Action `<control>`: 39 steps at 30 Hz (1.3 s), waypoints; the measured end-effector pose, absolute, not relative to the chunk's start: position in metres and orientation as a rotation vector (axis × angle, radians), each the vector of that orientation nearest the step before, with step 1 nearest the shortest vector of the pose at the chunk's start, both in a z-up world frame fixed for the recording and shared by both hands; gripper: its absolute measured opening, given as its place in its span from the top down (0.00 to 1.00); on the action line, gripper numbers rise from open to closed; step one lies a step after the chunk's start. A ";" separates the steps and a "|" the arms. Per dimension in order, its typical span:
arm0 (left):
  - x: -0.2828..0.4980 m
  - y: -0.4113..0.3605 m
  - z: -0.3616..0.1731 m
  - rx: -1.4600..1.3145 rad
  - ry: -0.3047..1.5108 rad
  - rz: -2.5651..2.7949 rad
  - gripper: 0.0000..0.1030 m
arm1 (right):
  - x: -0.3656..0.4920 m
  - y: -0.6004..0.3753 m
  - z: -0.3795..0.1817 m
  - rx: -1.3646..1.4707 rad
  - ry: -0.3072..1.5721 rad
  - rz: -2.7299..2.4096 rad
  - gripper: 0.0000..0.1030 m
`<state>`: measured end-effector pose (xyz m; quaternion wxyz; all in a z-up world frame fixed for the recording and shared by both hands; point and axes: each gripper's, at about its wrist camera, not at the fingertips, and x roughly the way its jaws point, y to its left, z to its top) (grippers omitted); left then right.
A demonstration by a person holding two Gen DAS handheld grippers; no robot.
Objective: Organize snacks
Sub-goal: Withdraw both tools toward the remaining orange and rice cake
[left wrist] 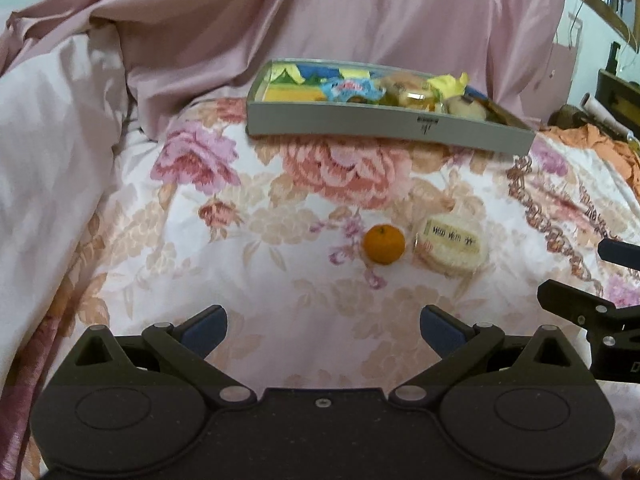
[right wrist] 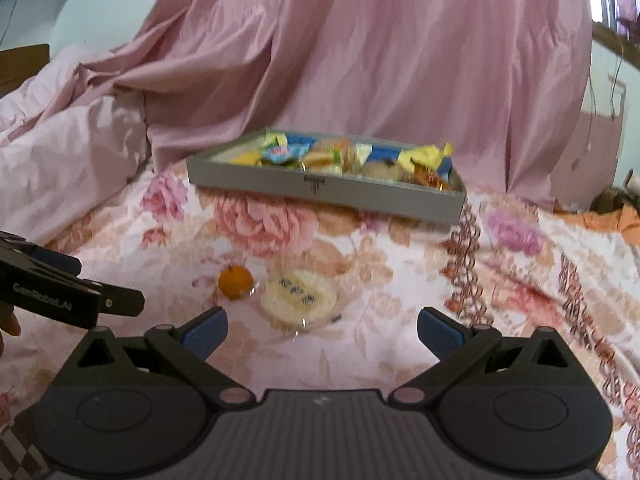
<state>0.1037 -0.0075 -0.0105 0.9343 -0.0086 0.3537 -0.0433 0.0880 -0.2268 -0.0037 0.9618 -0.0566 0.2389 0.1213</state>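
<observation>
A grey tray holding several wrapped snacks sits on a floral bedspread; it also shows in the right wrist view. In front of it lie a small orange and a round wrapped rice cake, side by side. Both show in the right wrist view, the orange and the rice cake. My left gripper is open and empty, short of the orange. My right gripper is open and empty, just short of the rice cake.
The floral bedspread covers the surface. A pink quilt is piled at the left and pink fabric hangs behind the tray. The right gripper's body shows at the left view's right edge.
</observation>
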 end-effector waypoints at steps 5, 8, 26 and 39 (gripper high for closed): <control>0.113 -0.011 -0.019 0.020 0.749 -0.104 0.01 | 0.096 -0.226 -0.014 -0.120 0.528 0.246 0.00; 0.119 -0.013 -0.023 0.039 0.757 -0.117 0.01 | 0.100 -0.224 -0.020 -0.132 0.551 0.238 0.00; 0.148 -0.018 -0.040 0.157 0.760 -0.173 0.01 | 0.125 -0.214 -0.044 -0.246 0.625 0.273 0.00; 0.190 -0.028 -0.037 0.242 0.665 -0.319 0.01 | 0.163 -0.208 -0.059 -0.401 0.550 0.392 0.00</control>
